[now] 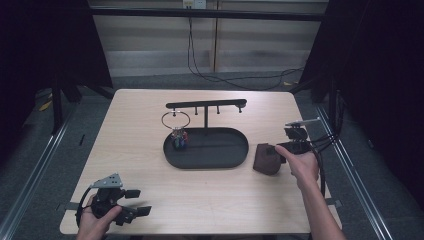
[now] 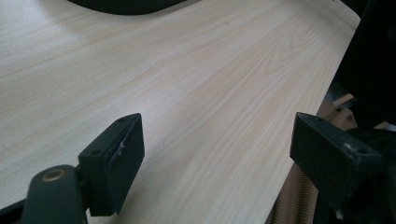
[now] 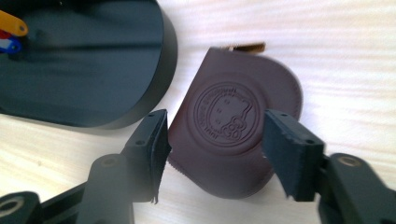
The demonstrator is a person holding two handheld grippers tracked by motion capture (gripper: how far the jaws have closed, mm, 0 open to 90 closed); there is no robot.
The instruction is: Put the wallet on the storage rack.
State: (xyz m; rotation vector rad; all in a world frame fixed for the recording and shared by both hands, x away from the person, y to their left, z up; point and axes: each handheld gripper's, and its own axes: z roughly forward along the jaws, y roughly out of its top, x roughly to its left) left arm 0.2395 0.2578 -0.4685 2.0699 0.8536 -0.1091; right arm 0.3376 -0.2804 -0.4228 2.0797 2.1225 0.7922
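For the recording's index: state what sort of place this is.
Probably a lab or studio set up for recording: a light wooden table stands alone on grey floor, dark curtains hang at both sides, and cables trail along the back wall. On it sit a key rack's black tray and a brown pouch.

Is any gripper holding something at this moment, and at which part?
Nothing is held. The right gripper stands open around the brown leather pouch, which lies on the table. The left gripper is open.
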